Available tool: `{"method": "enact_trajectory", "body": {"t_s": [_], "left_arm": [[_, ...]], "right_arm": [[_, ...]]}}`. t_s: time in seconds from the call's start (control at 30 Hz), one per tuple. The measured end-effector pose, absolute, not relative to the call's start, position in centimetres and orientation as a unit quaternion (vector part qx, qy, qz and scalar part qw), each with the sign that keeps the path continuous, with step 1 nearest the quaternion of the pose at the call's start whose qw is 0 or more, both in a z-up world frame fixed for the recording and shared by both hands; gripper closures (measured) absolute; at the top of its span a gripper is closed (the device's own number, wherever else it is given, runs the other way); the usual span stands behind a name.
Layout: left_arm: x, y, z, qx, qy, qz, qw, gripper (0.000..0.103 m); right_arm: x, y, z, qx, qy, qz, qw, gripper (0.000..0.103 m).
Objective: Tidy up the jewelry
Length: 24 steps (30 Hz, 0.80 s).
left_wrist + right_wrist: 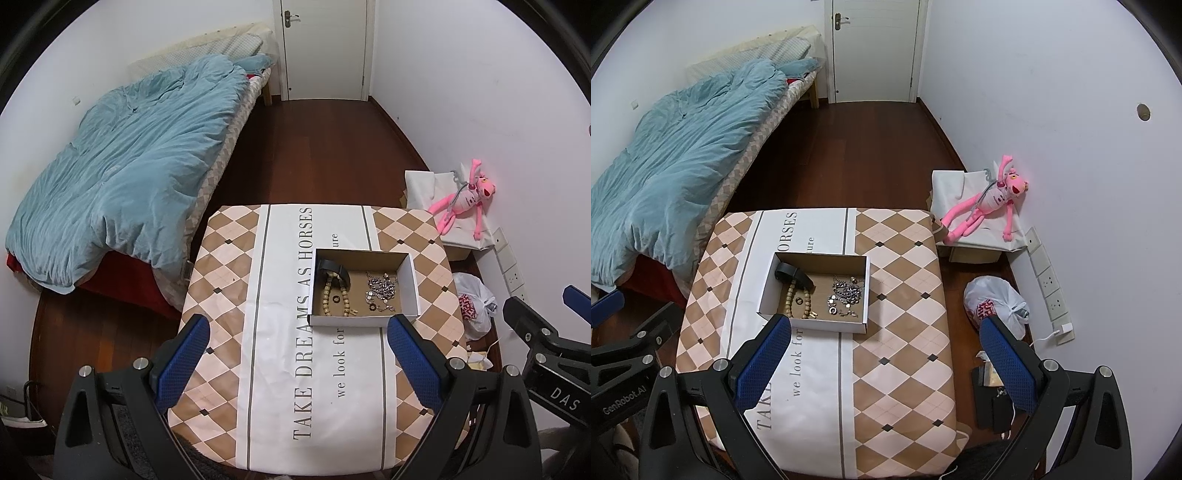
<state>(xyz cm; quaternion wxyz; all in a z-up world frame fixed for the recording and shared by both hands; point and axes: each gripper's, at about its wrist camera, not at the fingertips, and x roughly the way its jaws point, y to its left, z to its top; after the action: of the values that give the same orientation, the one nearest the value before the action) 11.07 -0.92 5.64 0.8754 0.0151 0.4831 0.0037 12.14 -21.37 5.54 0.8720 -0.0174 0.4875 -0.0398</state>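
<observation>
Inside the box (pixel 408 273) on the tabletop (pixel 229 280), a bead bracelet (pixel 334 295) is partly hidden by the near wall; both left tongs (pixel 297 354) and right tongs (pixel 886 354) hover spread, empty.

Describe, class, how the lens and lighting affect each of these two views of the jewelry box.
Left wrist view: fisheye bends the walls and leaves dark corners; the box is sharp under soft, even light, with the open left claw looming large. Right wrist view: same curvature and dark corners; the box wall shades the beads; no strong glare; the right claw is open.
</observation>
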Motion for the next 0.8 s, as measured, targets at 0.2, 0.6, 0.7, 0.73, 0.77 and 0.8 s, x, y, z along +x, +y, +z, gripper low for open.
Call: {"method": "enact_trajectory", "body": {"t_s": [0.2,0.6,0.7,0.73,0.77,0.8], "left_arm": [[11.10,-1.09,5.96,0.016,0.482,0.005,0.876,0.005],[11.03,-1.32,6.19,0.015,0.479,0.006,0.878,0.005],[11.10,-1.49,6.39,0.016,0.478,0.006,0.878,0.005],[11.10,-1.49,6.40,0.016,0.478,0.006,0.878,0.005],[11.09,-1.48,6.41,0.016,0.478,0.007,0.878,0.005],[11.07,-1.47,6.39,0.016,0.477,0.007,0.879,0.005]], "right_arm": [[12.10,-21.47,5.59,-0.017,0.488,-0.039,0.872,0.000],[12.02,-21.41,5.70,-0.017,0.487,-0.039,0.873,0.000],[11.90,-21.40,5.84,-0.017,0.486,-0.037,0.873,0.000],[11.90,-21.42,5.84,-0.017,0.486,-0.037,0.873,0.000],[11.90,-21.38,5.85,-0.017,0.486,-0.037,0.873,0.000],[11.89,-21.38,5.87,-0.017,0.486,-0.037,0.873,0.000]]}}
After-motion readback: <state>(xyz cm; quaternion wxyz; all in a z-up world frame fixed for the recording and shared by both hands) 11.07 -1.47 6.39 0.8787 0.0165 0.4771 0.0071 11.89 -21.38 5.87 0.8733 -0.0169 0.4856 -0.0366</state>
